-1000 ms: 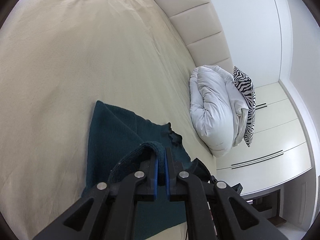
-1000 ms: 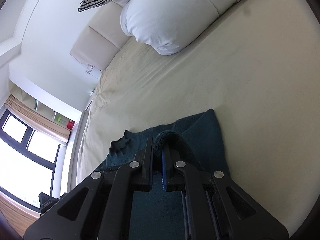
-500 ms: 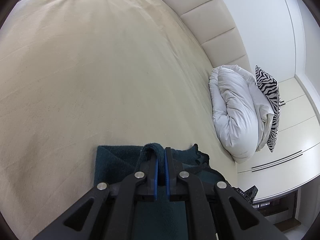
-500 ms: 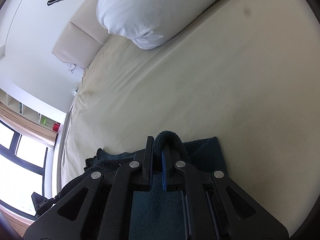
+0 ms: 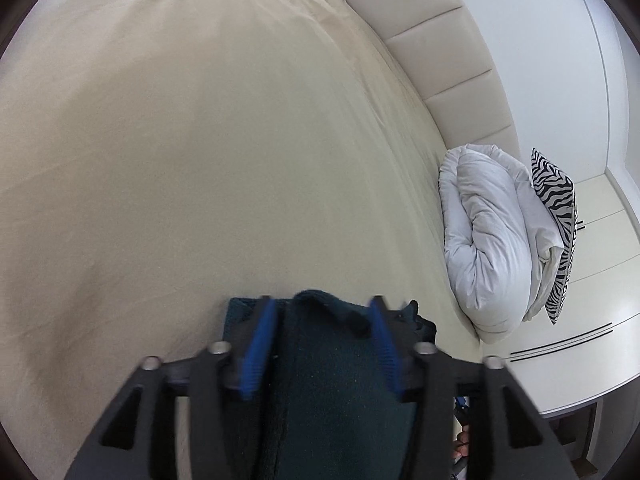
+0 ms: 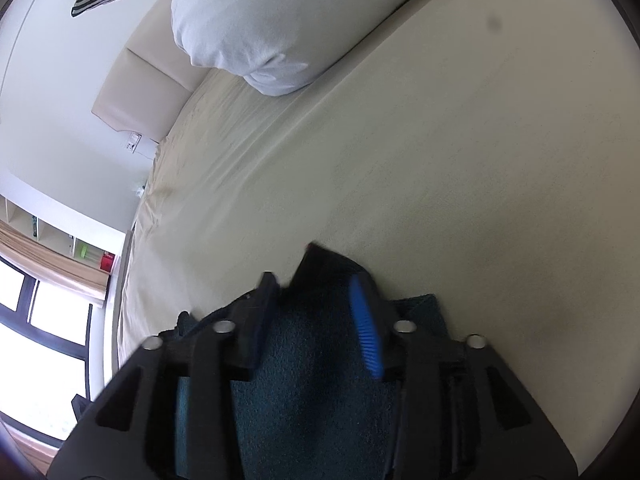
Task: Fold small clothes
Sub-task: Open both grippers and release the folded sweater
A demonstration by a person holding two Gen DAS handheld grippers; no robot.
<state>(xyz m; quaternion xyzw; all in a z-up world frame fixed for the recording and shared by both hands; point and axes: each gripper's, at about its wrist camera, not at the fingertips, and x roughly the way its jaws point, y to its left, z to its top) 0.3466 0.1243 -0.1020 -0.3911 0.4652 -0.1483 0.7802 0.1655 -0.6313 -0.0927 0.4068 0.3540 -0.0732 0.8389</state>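
Both jaws opening now. In the left wrist view, left hand-held gripper (image 5: 322, 320) spread wide, blue pads (image 5: 260, 350) standing clear on either side of a raised ridge of the dark teal garment (image 5: 332, 392), cloth between them yet not pressed. Same on the other side: right hand-held gripper (image 6: 316, 300) parted, its blue pad (image 6: 366, 328) off the fabric, a peaked corner of the dark teal garment (image 6: 316, 360) poking up between and just ahead of the fingertips. Garment lying flat on the cream bed (image 5: 200, 160), directly under and slightly forward of each hand-held gripper, spilling a little past the outer side of each finger. Long axis hard to read from so close; seemingly running from one hand-held gripper across to the other, with each one at its own end of the folded edge, so neither clearly nearer than the other. Judged from this: a fold just laid down and being let go, next move likely a straight pull back and up, away from the cloth, without dragging the loose ridge along. Risk of the nap catching on a pad and undoing the fold. Well ahead and off to one side, a white rolled duvet (image 5: 488, 248) and zebra pillow (image 5: 560, 216) against the headboard (image 5: 440, 60), far from the work.
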